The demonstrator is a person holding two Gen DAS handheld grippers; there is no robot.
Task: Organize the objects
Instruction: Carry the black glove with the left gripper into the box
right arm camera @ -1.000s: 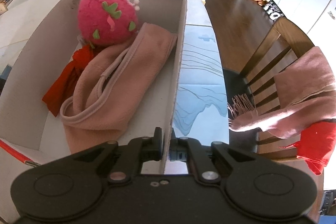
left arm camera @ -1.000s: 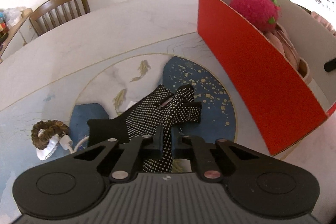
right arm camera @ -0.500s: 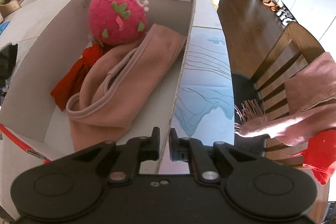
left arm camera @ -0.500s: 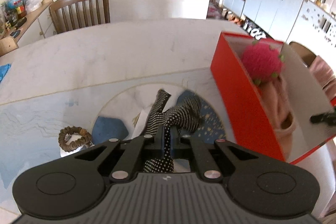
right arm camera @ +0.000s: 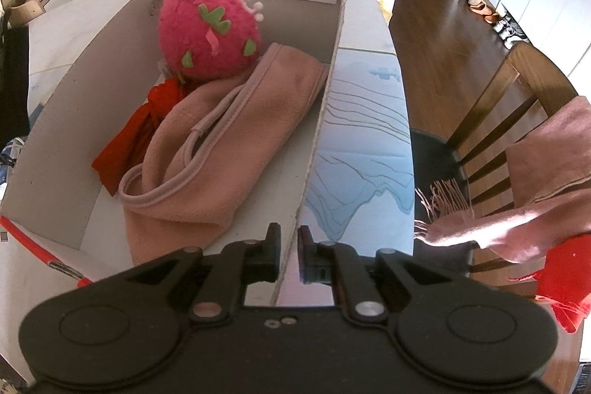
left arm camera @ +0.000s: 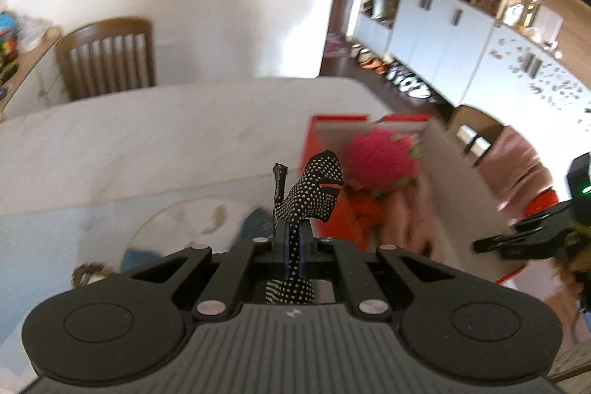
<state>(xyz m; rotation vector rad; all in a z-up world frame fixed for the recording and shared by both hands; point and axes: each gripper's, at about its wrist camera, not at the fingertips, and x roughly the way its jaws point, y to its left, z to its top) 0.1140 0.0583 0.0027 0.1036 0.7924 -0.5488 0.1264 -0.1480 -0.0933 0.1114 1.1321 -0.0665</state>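
Observation:
A black glove with white dots hangs in the air, with my left gripper shut on it. It is above the table, just left of the red cardboard box. The box holds a pink strawberry plush, a folded pink cloth and a red cloth. My right gripper straddles the box's right wall, one finger inside and one outside, shut on the cardboard. In the left wrist view the right gripper shows at the box's near corner.
A wooden chair stands behind the table. A second chair to the right of the table carries a fringed pink scarf and a red cloth. A brown ring-shaped thing lies blurred at the table's left. White cabinets line the far wall.
My left gripper has risen with the dotted glove, lifting it off the table, and now faces more toward the box. The right gripper has stayed on the box wall.

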